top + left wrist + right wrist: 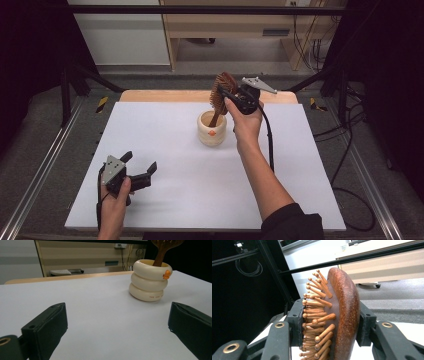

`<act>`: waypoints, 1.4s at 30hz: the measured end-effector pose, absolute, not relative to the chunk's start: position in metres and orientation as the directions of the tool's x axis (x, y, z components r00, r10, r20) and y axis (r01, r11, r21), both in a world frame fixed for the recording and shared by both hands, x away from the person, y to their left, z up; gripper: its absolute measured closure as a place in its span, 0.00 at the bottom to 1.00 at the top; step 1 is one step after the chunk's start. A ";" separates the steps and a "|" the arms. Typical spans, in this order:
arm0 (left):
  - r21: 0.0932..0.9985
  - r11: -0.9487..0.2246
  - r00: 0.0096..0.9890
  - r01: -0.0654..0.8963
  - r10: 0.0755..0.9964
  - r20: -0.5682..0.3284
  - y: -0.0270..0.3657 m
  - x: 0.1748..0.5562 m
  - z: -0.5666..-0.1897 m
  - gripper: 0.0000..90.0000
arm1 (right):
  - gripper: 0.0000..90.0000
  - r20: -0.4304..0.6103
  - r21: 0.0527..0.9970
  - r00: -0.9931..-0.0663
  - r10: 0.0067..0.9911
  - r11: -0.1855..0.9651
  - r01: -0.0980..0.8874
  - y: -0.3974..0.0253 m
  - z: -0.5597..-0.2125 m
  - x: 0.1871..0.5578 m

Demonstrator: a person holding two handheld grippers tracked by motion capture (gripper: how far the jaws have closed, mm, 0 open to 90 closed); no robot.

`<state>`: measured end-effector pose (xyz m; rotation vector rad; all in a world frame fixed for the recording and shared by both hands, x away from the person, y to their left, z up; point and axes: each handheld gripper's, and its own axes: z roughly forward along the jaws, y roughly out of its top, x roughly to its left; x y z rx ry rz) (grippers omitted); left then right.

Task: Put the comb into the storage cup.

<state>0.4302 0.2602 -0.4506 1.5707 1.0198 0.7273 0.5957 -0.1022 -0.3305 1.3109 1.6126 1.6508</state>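
At centre frame the right tool (231,96) clamps the hairbrush (222,90) head; tilting could topple the cup (211,129). The left tool (137,167) gapes empty.

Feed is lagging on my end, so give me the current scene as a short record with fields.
right gripper: shut on the wooden hairbrush head, one jaw on the pins, one on the back
hairbrush handle: inside the cream cup, head above the rim
left gripper: open, holding nothing, low over the white table near its front left
cup: upright, ringed wall, small orange mark
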 end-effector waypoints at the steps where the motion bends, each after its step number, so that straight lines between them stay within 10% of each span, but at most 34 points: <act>1: 0.970 -0.057 0.447 0.237 0.893 -0.056 0.260 0.430 -0.451 0.03 | 0.57 0.298 0.942 -0.423 0.856 -0.191 0.277 -0.102 -0.331 0.595; 42: 0.970 -0.058 0.449 0.237 0.892 -0.056 0.260 0.430 -0.451 0.03 | 0.57 0.311 0.935 -0.410 0.857 -0.198 0.295 -0.102 -0.346 0.597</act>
